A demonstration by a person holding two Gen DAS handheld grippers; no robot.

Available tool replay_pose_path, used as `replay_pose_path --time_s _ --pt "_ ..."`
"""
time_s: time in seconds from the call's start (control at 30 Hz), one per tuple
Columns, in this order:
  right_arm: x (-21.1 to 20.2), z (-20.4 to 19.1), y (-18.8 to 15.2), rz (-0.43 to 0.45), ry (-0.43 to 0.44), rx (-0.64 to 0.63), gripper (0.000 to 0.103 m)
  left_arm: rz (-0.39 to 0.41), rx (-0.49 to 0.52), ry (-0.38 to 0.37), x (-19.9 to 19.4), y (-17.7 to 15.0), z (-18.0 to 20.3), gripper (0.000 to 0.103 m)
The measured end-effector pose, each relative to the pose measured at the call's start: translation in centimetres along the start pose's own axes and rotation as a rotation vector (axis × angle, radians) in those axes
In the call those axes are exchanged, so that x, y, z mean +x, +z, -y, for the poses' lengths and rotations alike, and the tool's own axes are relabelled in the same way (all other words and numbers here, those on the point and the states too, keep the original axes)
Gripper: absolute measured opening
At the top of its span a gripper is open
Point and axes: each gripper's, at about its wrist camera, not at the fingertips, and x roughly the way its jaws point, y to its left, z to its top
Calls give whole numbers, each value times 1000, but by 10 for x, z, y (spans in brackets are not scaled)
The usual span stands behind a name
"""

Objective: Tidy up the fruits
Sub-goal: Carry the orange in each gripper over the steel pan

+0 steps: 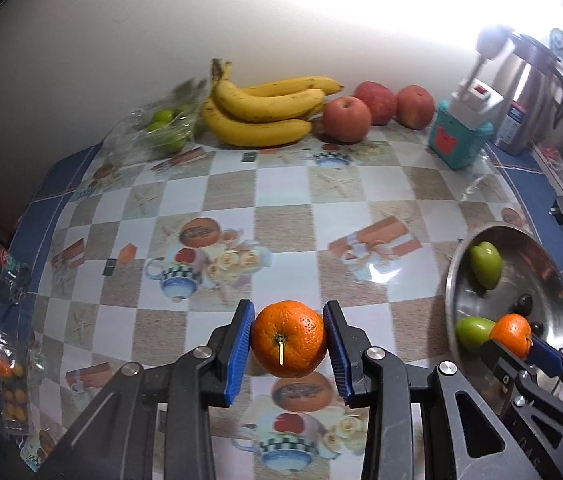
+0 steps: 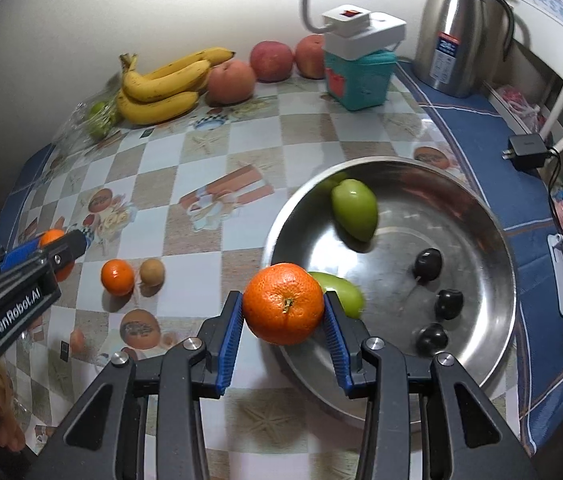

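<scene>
On the checkered tablecloth [image 2: 241,136], a steel bowl [image 2: 481,216] is partly filled, while an orange [image 1: 287,338] is pinched by the left gripper [image 1: 287,344], another orange [image 2: 283,304] by the right gripper [image 2: 283,316], and a small orange [image 2: 117,277] and brown fruit [image 2: 152,271] are left out.

Steel thermos jug [image 2: 455,32] back right, teal box [image 2: 357,78] with white lamp base [image 2: 363,32] on top, black charger [image 2: 527,152] on blue border.

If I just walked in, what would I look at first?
Probably the two bright oranges: the left gripper pinches one orange over the checkered tablecloth, and the right gripper pinches another orange at the rim of the shiny metal bowl. Next, the yellow bananas by the back wall.
</scene>
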Motion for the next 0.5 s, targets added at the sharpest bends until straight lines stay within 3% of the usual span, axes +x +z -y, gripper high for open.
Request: replay_pose_path --time_s 0.27,0.5 --pt "-5 47 4 13 -17 112 41 -1 61 -55 -2 -4 42 38" --pt "-8 100 6 35 -68 238 41 -6 134 -152 1 -6 90 38"
